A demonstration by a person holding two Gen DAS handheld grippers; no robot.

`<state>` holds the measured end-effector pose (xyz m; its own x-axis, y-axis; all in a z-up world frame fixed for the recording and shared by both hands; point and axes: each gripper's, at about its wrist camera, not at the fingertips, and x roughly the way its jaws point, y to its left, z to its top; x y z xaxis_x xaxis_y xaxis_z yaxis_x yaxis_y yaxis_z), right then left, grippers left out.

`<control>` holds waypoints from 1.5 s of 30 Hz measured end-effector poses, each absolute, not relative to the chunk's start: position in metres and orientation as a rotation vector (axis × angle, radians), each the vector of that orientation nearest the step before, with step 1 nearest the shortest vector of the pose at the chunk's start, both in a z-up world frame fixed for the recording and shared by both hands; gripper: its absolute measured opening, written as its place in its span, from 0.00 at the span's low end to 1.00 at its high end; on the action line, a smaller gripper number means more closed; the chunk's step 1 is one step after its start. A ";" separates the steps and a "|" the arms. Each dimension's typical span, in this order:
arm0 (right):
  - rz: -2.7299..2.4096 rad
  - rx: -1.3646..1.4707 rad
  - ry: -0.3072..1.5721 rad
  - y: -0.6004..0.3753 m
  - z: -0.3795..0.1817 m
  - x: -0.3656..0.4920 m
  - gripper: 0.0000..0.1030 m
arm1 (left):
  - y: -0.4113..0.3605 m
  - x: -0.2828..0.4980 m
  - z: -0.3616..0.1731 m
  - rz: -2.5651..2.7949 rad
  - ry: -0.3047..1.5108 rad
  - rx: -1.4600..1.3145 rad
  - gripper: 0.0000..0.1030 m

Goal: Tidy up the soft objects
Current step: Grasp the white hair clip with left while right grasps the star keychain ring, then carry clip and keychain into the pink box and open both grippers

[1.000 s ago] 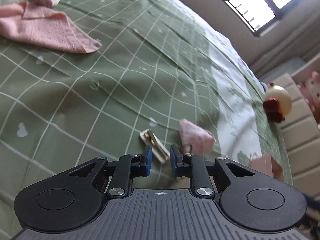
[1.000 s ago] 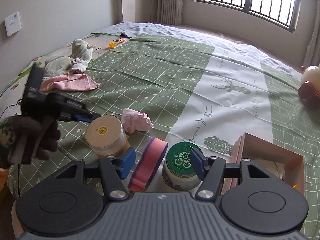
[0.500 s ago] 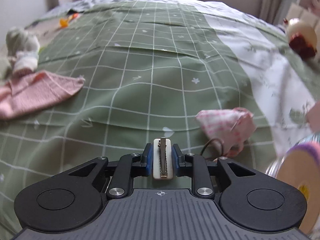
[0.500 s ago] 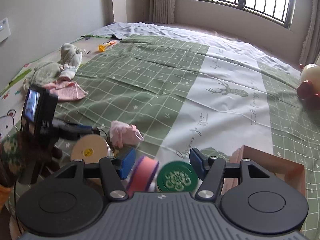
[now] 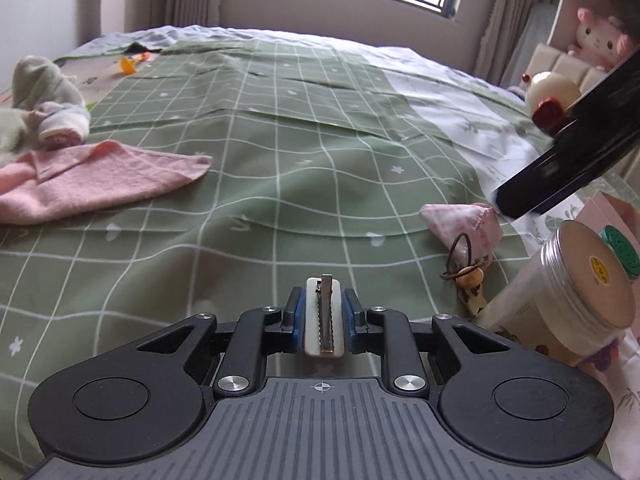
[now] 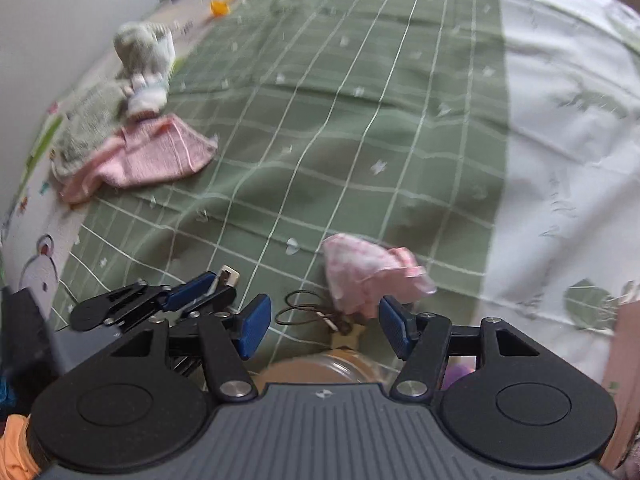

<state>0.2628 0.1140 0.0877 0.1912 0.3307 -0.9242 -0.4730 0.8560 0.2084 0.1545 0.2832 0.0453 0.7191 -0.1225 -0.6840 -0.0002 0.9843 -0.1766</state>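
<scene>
Left claw (image 5: 323,318) clamps a white hair clip (image 5: 323,316); right claw (image 6: 324,326) gapes empty.

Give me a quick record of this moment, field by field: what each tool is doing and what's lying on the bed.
left tool: shut on the hair clip, white with a metal toothed strip
right tool: open, holding nothing, above the hair ties
nearest cloth: pink checked cloth, crumpled, just beyond the hair ties
far cloths: pink towel lying flat; grey-green plush behind it
hard items: metal-lidded jar on its side
surface: green grid bedsheet
</scene>
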 end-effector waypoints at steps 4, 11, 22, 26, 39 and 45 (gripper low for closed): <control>0.500 -0.342 1.329 0.152 0.058 0.269 0.59 | 0.296 0.140 0.044 -0.087 0.751 -0.209 0.22; 0.476 -0.376 1.260 0.144 0.072 0.255 0.07 | 0.305 0.123 0.057 -0.081 0.708 -0.246 0.22; 0.560 -0.148 0.911 0.045 0.234 0.208 0.05 | 0.268 0.102 0.169 -0.043 0.556 -0.172 0.22; 0.544 -0.102 0.821 -0.009 0.270 0.188 0.05 | 0.227 0.096 0.207 -0.073 0.520 -0.104 0.22; 0.380 0.075 0.748 -0.224 0.265 0.158 0.05 | 0.019 0.112 0.246 -0.326 0.507 0.084 0.22; 0.318 0.169 0.778 -0.298 0.224 0.160 0.05 | -0.064 0.138 0.224 -0.459 0.567 0.086 0.22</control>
<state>0.1599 -0.2984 0.2244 0.6680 0.3423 -0.6607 -0.2188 0.9390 0.2653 0.1375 -0.0644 0.2238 0.7454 -0.3959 -0.5363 0.4424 0.8956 -0.0462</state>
